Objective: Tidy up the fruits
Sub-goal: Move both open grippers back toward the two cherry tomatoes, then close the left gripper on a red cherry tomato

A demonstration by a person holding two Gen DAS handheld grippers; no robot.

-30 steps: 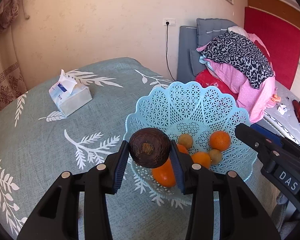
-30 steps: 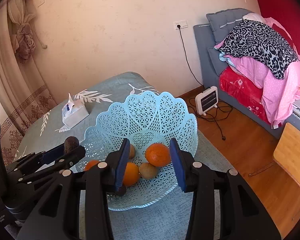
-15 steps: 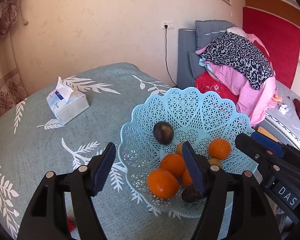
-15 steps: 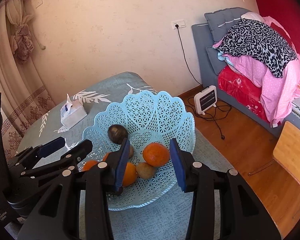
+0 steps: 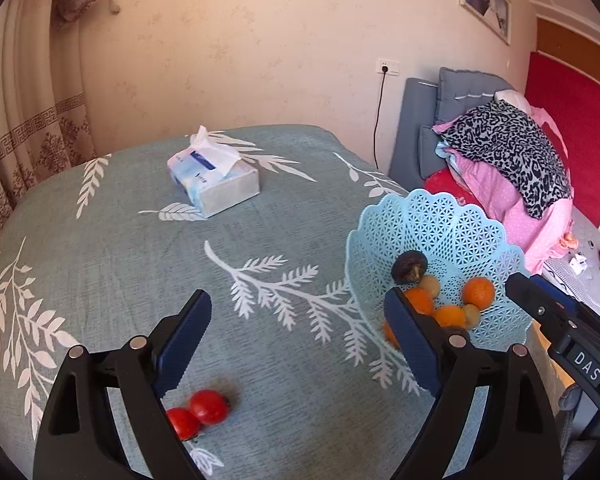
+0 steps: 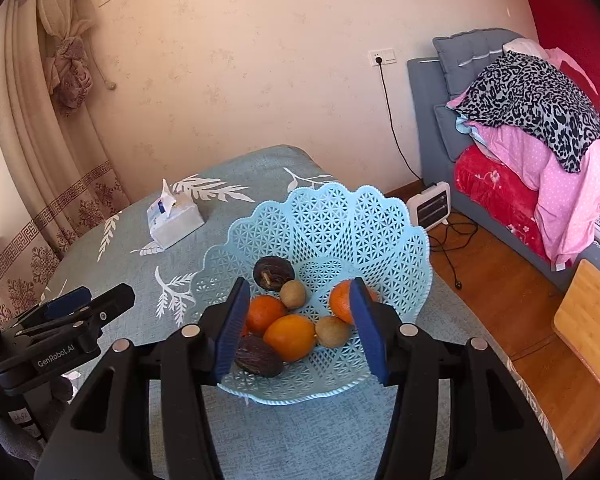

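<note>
Next to fetch, by the look of it: two tomatoes (image 5: pixel 206 407) on the table (image 5: pixel 100 264), near and left, touching each other, just under the left finger of the left gripper (image 5: pixel 296 308) and nearer than its tips. Wide apart on that gripper, jaws just been opening, nothing between them but cloth. So: back and to the left and down for the tomatoes, not forward. Far closer to this hand than to the right gripper (image 6: pixel 296 300), parked over the basket (image 5: pixel 440 224) at the right with jaws partly apart, just been opening too, clamped on nothing, oranges (image 6: pixel 292 336) only showing beyond the gap. Round, each tomato, with no long axis worth squaring to; as a pair, lined up from near-left to far-right. Dark fleck on the far one's right side, perhaps the stem end facing right; too small to be sure. Already in the basket: a dark fruit (image 5: pixel 409 266) on its far wall, above the oranges.
</note>
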